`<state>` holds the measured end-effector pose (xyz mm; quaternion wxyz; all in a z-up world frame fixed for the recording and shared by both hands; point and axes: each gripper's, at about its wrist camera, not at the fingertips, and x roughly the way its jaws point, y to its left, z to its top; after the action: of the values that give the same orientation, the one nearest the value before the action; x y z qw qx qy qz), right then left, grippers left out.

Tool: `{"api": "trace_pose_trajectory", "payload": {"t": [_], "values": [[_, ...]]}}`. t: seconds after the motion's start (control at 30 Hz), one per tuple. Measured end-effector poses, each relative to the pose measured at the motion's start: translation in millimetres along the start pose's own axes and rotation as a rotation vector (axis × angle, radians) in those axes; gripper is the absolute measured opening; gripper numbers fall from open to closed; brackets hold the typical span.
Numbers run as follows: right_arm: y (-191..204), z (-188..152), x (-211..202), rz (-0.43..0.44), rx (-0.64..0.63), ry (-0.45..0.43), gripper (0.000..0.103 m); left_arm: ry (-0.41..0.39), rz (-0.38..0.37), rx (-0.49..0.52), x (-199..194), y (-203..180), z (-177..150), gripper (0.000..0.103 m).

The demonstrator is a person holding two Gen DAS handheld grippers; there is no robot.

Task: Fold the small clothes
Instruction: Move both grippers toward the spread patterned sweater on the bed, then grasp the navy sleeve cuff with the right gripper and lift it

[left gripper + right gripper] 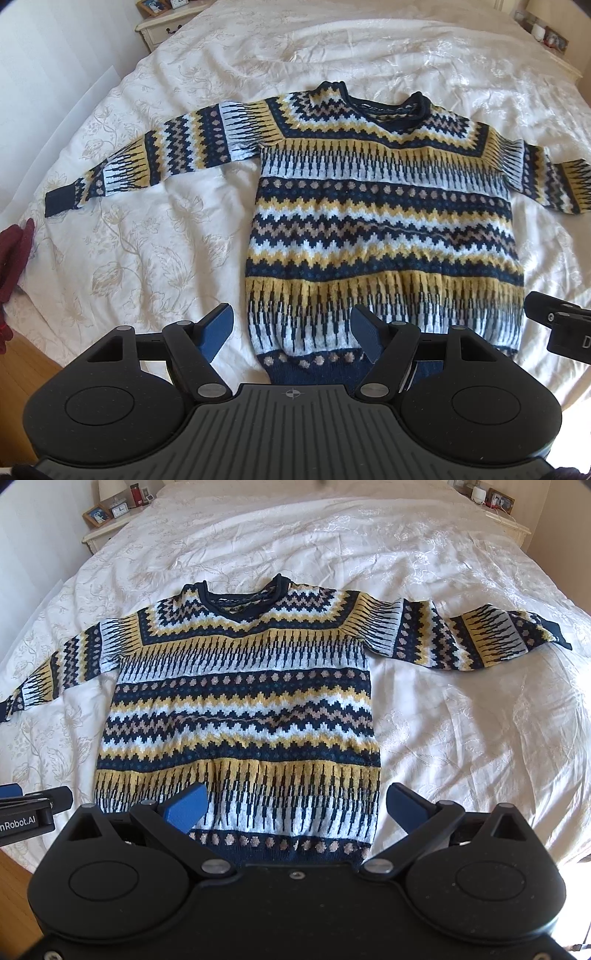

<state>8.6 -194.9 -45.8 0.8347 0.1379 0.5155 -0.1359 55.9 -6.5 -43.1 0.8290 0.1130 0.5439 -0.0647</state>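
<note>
A patterned knitted sweater (384, 221) is lying flat, front up, on a white bed (147, 240) covered with a pale flower-embroidered quilt. Its navy hem is sitting close to the near edge of the bed, its neck is pointing toward the far edge, and both sleeves are spreading outward toward the two side edges. The sleeve on the left of the left wrist view (147, 158) is stretching out nearly straight, ending in a navy cuff; the other sleeve (480, 638) is reaching toward the opposite side with a slight bend.

The left gripper (291, 332) is hovering above the near edge of the bed with its jaws standing wide apart and nothing between them; one blue pad is showing over the bare quilt just beside the sweater's side, the other over the lower band of the knit. The right gripper (295, 806) is hanging over the hem likewise, its jaws parted wide and empty, one pad over the sweater and one over the quilt beside the sweater's other side.

A dark red cloth (14, 258) is lying at the side edge of the bed. No containers are showing. A nightstand (103, 531) beyond the far corner is carrying a framed photo (96, 515) and a small clock (120, 509).
</note>
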Motion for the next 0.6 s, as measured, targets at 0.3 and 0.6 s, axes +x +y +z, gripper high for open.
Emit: {"api": "trace_pose_trajectory", "payload": {"t": [0.3, 0.6], "values": [[8, 36, 32, -0.012, 0.03, 0.06, 0.102, 0.028, -0.016, 0.033, 32, 3, 48, 0.069], [20, 73, 69, -0.05, 0.077, 0.125, 0.102, 0.066, -0.045, 0.108, 70, 7, 93, 0.069]]}}
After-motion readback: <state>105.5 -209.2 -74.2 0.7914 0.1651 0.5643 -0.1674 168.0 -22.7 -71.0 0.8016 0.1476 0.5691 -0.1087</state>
